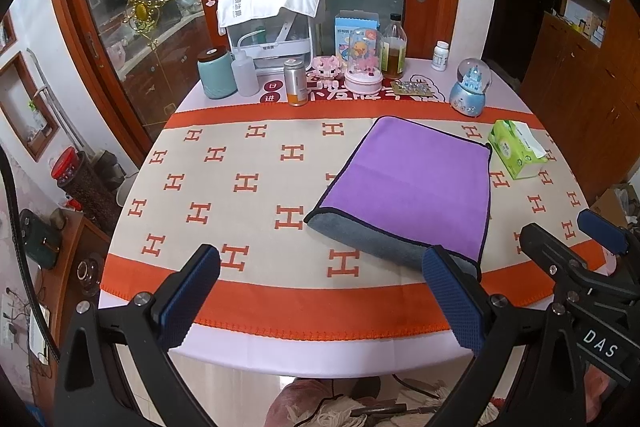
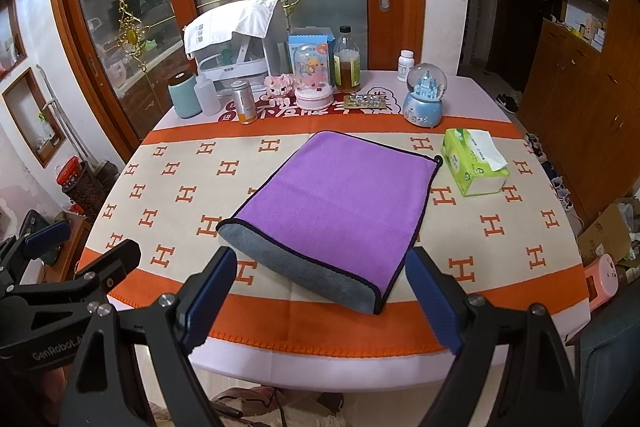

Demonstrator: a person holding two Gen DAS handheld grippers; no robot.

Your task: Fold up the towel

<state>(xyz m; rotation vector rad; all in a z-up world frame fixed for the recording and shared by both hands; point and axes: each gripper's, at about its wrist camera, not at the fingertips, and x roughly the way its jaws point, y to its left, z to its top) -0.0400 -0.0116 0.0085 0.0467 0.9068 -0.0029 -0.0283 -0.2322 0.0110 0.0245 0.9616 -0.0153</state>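
Note:
A purple towel (image 1: 412,183) with a grey underside and dark trim lies folded on the H-patterned cloth, its grey fold toward me. It also shows in the right wrist view (image 2: 340,199). My left gripper (image 1: 320,295) is open and empty, held above the table's near edge, left of the towel's near corner. My right gripper (image 2: 320,299) is open and empty, just in front of the towel's grey fold. The right gripper also shows at the right edge of the left wrist view (image 1: 568,243), and the left gripper at the left edge of the right wrist view (image 2: 86,247).
A green tissue pack (image 1: 516,151) lies right of the towel. Along the back stand a snow globe (image 1: 472,87), bottles (image 1: 394,47), a can (image 1: 297,83), a teal jar (image 1: 216,73) and a white appliance (image 1: 272,27). Glass doors stand behind.

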